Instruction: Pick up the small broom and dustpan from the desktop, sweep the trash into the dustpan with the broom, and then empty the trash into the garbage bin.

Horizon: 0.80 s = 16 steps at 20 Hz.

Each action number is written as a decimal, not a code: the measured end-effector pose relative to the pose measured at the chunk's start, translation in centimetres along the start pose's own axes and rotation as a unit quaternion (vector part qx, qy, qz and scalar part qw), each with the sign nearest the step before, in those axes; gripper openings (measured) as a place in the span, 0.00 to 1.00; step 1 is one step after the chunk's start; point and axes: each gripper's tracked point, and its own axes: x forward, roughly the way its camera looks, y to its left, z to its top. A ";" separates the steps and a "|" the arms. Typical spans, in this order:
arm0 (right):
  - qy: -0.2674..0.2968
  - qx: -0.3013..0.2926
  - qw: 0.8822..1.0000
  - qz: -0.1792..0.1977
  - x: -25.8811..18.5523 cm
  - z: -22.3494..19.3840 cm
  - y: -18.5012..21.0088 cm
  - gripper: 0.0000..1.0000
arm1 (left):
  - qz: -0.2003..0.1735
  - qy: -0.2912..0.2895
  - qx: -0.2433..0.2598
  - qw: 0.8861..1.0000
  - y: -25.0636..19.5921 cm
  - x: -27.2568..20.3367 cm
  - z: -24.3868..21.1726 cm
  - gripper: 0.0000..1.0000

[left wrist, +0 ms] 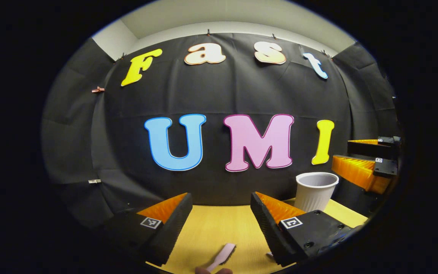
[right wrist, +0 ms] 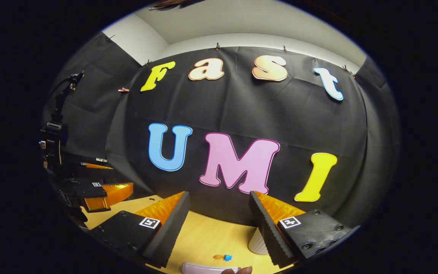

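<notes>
The pale pink plastic broom handle (left wrist: pixel 222 255) lies at the bottom centre on the yellow wooden desktop (left wrist: pixel 219 228), looks light and stiff so I'd pinch its flat handle mid-length, both the left gripper (left wrist: pixel 221 213) and right gripper (right wrist: pixel 219 217) gape wide, holding nothing, white ribbed bin (left wrist: pixel 315 190) lower right.

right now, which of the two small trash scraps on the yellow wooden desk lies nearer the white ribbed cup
The bright blue scrap; the dull orange scrap beside it lies on the far side from the white ribbed cup.
</notes>
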 end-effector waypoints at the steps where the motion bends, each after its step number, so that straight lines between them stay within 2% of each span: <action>1: 0.007 0.005 1.000 -0.003 0.1 -0.5 -0.1 0.97 | -0.011 0.001 -0.002 1.000 -0.3 0.3 -0.1 0.98; 6: 0.044 0.007 0.999 -0.022 -1.2 -2.8 -1.1 0.97 | -0.042 -0.002 0.014 0.999 -0.9 1.3 -0.6 0.98; 9: 0.103 0.005 0.995 -0.002 -3.4 -6.3 -0.6 0.97 | -0.051 0.004 0.021 0.998 -0.7 1.5 -1.0 0.97; 11: 0.163 0.014 0.986 0.010 -5.6 -9.7 -0.3 0.97 | -0.056 0.007 0.025 0.998 -0.4 1.6 -1.5 0.97; 13: 0.223 0.020 0.975 0.005 -8.1 -13.2 -0.7 0.98 | -0.059 0.011 0.029 0.998 0.0 1.6 -2.1 0.97; 16: 0.315 0.033 0.949 0.002 -11.6 -18.7 -0.5 0.97 | -0.065 0.021 0.028 0.997 0.5 1.4 -3.1 0.97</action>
